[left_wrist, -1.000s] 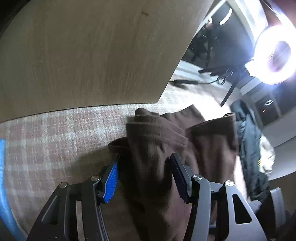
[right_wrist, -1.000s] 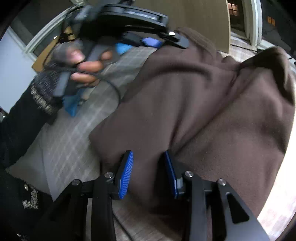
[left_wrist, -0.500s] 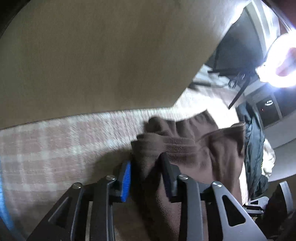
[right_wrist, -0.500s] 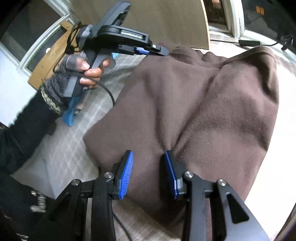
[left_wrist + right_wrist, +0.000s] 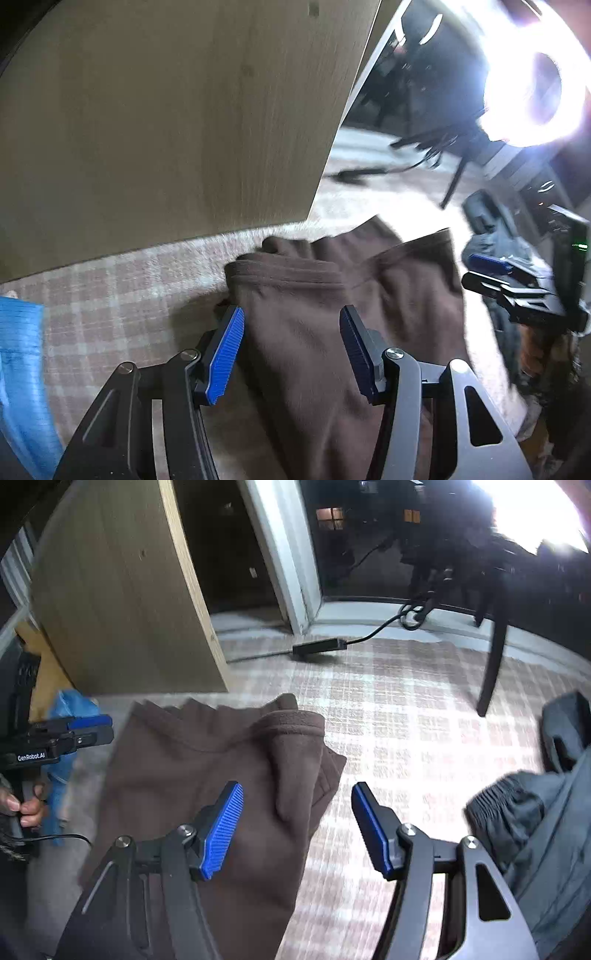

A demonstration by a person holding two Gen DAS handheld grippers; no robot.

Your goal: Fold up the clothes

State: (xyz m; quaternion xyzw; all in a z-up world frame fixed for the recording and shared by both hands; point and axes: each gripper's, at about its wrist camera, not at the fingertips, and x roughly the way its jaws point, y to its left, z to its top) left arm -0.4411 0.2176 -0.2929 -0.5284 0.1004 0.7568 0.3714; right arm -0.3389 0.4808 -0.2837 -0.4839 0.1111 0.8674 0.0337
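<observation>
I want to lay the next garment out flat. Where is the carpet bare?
Bare plaid carpet lies between the brown garment and the dark jacket, up to the black leg. A narrower strip runs along the wooden panel. Crowded near the blue cloth.

Right tool opening over brown garment edge, plaid carpet.

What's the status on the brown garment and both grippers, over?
Left gripper and right gripper opening, gripping nothing. Brown garment folded on plaid carpet. Dark jacket nearby, not blocking.
</observation>
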